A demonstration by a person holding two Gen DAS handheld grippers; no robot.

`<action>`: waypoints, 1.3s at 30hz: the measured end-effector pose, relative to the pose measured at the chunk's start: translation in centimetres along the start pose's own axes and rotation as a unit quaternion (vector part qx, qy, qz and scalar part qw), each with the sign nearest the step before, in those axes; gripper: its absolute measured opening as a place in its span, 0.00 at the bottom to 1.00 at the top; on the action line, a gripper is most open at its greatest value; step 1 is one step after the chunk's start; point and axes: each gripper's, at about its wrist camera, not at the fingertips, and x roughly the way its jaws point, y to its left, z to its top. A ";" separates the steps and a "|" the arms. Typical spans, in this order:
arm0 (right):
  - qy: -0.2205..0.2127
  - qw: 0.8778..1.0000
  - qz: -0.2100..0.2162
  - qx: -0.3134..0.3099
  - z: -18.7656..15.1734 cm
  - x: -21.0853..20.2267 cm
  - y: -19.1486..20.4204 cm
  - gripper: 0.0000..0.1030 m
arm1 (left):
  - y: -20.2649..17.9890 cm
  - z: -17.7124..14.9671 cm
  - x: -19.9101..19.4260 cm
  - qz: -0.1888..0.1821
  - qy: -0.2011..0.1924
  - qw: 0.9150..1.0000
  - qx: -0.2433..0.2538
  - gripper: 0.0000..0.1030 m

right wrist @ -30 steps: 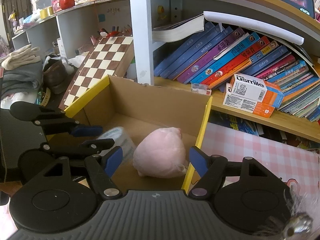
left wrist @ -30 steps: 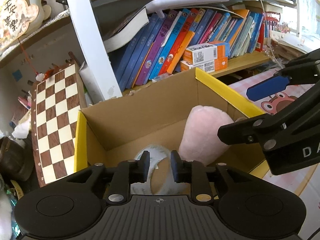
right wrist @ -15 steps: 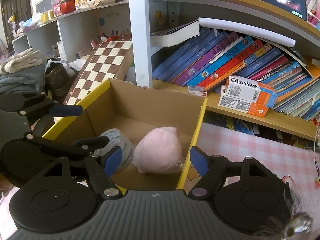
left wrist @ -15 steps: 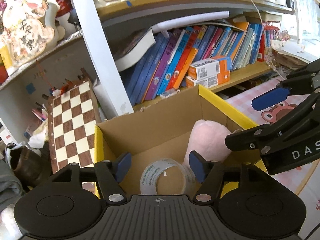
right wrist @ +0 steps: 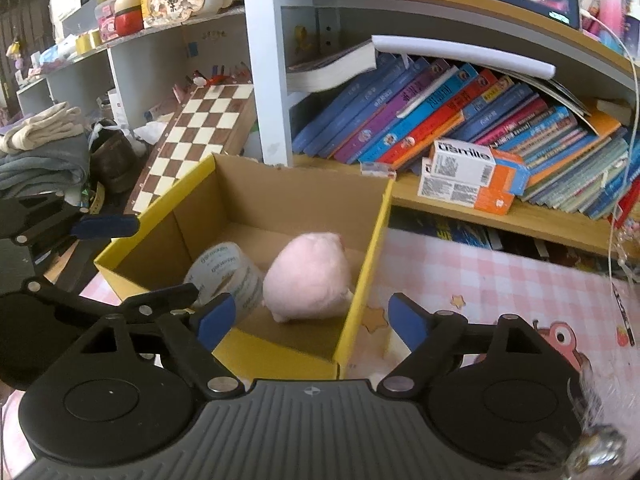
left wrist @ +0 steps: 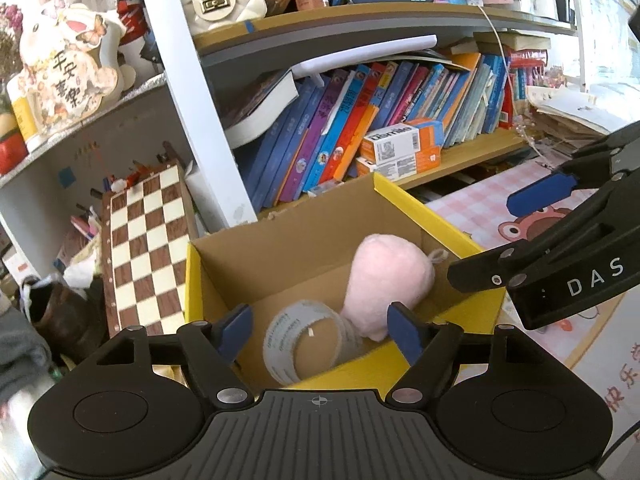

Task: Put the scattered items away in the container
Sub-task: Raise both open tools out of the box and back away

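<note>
Both our grippers, left (left wrist: 318,330) and right (right wrist: 310,320), hang wide open, holding nothing. The tape (left wrist: 306,340) and plush (left wrist: 386,280) sit touching inside the box (left wrist: 424,210), so this drop looks done; next we probably hunt for strays.

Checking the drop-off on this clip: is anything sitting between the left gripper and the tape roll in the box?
Nothing visible. The left gripper is open above the box with the tape roll in plain sight between its fingers. The pink plush lies beside the roll, not over it.
</note>
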 end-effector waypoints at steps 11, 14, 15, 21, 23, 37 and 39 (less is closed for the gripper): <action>0.010 1.000 -0.022 0.019 -2.1 -1.5 -0.4 0.86 | 0.3 -1.3 -1.5 0.030 0.015 0.995 -0.094 0.89; 0.011 0.999 -0.027 0.021 -2.6 -2.0 -0.4 0.87 | -0.1 -1.5 -1.9 0.044 0.016 0.995 -0.090 0.91; 0.012 0.999 -0.028 0.022 -2.8 -2.1 -0.4 0.87 | -0.2 -1.6 -2.0 0.046 0.017 0.995 -0.090 0.91; 0.011 0.999 -0.036 0.027 -3.8 -3.0 -0.3 0.89 | -0.7 -2.0 -2.7 0.045 0.024 0.995 -0.089 0.92; 0.009 0.999 -0.038 0.028 -4.0 -3.4 -0.2 0.90 | -0.8 -2.1 -3.0 0.043 0.024 0.995 -0.089 0.92; 0.000 0.998 -0.047 0.036 -5.2 -5.6 0.1 0.90 | -1.8 -2.3 -4.6 0.035 0.015 0.996 -0.081 0.92; -0.003 0.998 -0.048 0.039 -5.3 -5.9 0.0 0.90 | -2.0 -2.2 -4.9 0.033 0.015 0.996 -0.075 0.92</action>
